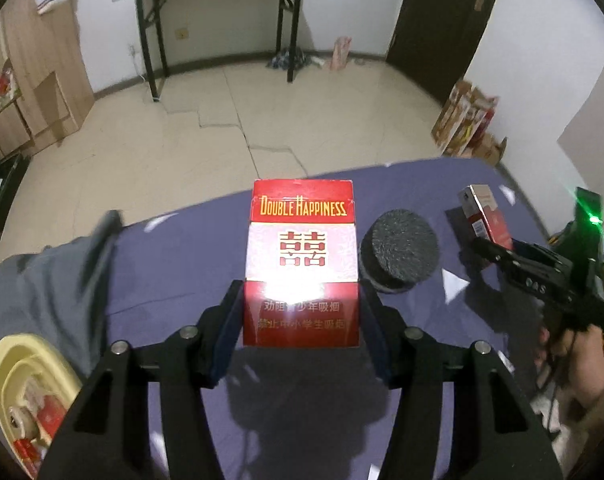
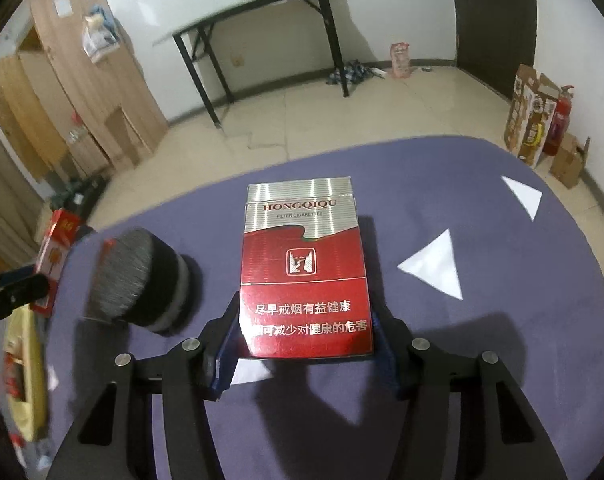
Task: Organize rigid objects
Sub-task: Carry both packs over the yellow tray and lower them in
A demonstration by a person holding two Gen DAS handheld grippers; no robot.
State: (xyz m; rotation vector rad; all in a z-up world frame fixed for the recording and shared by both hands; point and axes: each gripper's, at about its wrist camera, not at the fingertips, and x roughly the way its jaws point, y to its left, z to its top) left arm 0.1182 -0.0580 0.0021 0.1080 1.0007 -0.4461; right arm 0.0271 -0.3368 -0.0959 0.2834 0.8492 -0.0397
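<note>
Cigarette packs sit in both tongs above the purple table (image 2: 502, 360): the left gripper (image 1: 301, 320) pinches the Double Happiness pack (image 1: 302, 256), the right gripper (image 2: 306, 344) pinches the Hongqiqu pack (image 2: 302, 264). Between them a black brush (image 2: 142, 280) rests on the cloth; a yellow basket (image 1: 18, 364) sits at the left edge.

surface: purple table (image 2: 442, 184) | on it: round brush (image 2: 142, 280), white paper triangles (image 2: 434, 268)
</note>
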